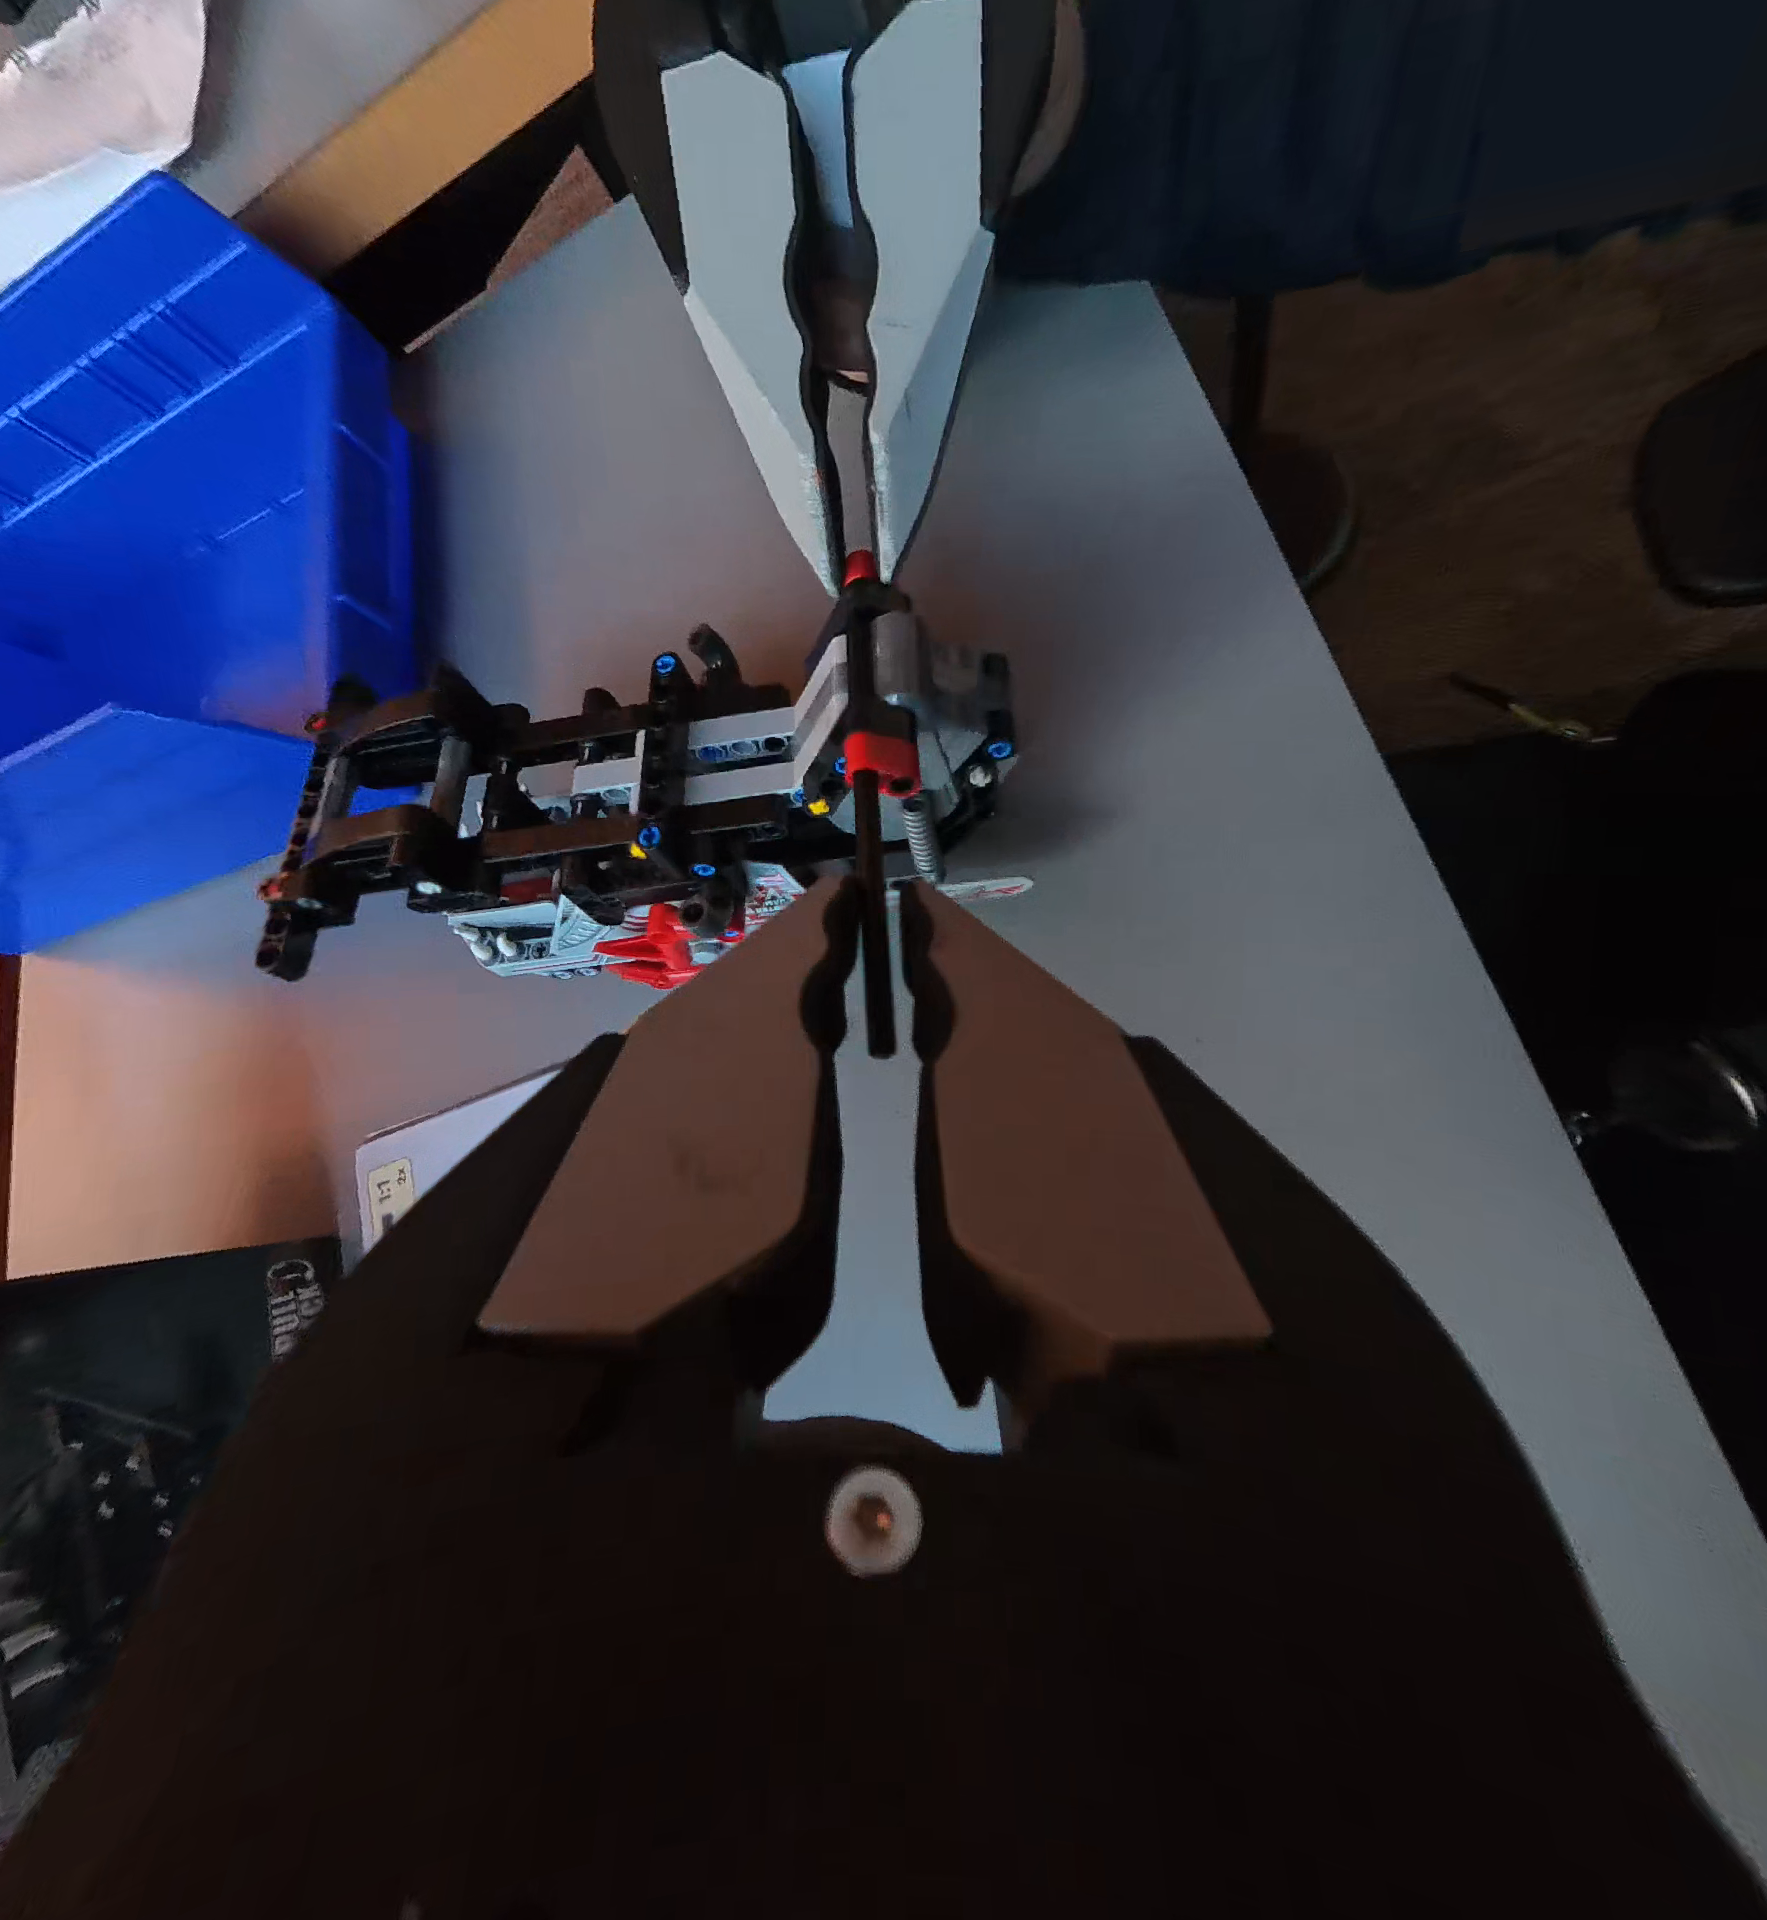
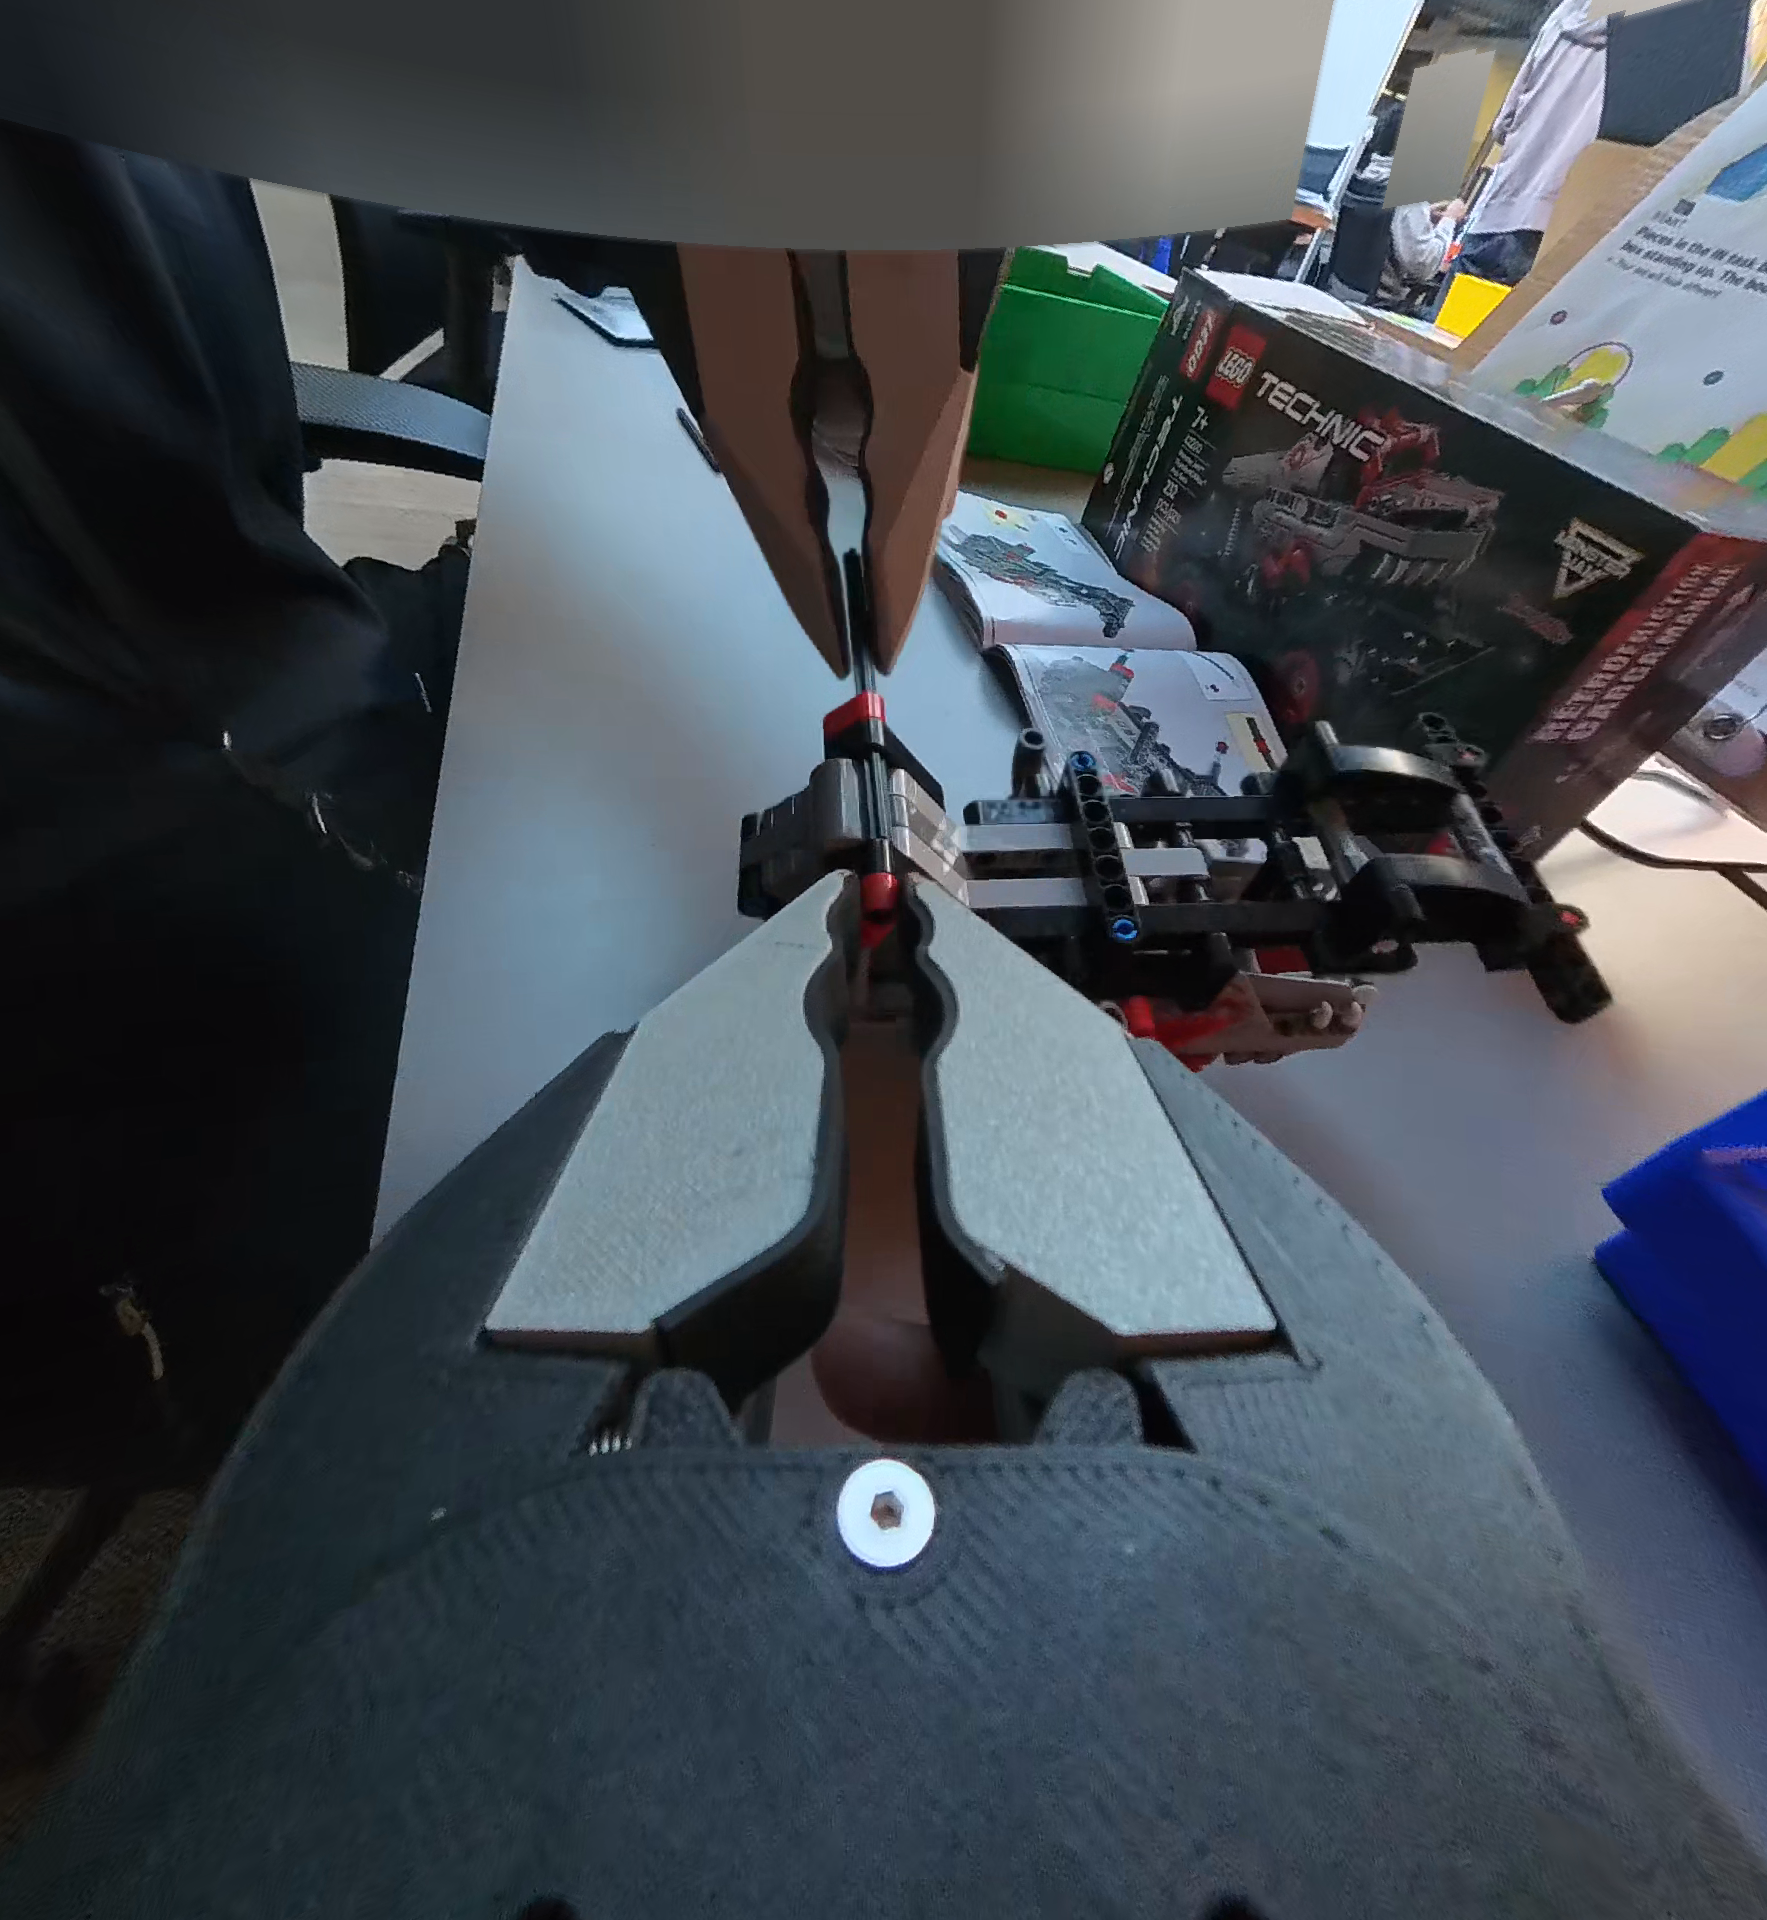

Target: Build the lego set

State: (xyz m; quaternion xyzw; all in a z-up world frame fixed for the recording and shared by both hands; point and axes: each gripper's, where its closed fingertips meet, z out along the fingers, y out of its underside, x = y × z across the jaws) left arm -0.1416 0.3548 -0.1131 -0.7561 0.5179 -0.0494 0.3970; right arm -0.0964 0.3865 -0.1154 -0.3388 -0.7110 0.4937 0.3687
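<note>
A black and grey Lego chassis [image 1: 588,800] lies on the grey table [image 1: 1118,727]; it also shows in the right wrist view [image 2: 1222,873]. A long black axle [image 1: 871,831] runs through the grey block at its end, with a red bush [image 1: 884,764] on it. My left gripper [image 1: 874,894], brown-fingered, is shut on the near end of the axle. My right gripper [image 2: 874,888], grey-fingered, is shut on the opposite end, on a second red bush [image 2: 877,891]. The two grippers face each other tip to tip across the chassis end. The axle [image 2: 866,790] is held just above the table.
A blue bin [image 1: 131,520] stands beside the chassis. The set's box [image 2: 1430,499] and an open instruction booklet [image 2: 1118,665] lie behind it, a green bin [image 2: 1055,353] farther back. The table edge [image 1: 1378,831] runs close by. A person in dark clothes [image 2: 131,623] is at that edge. One gripper's finger ends stand about 7 cm off the other's.
</note>
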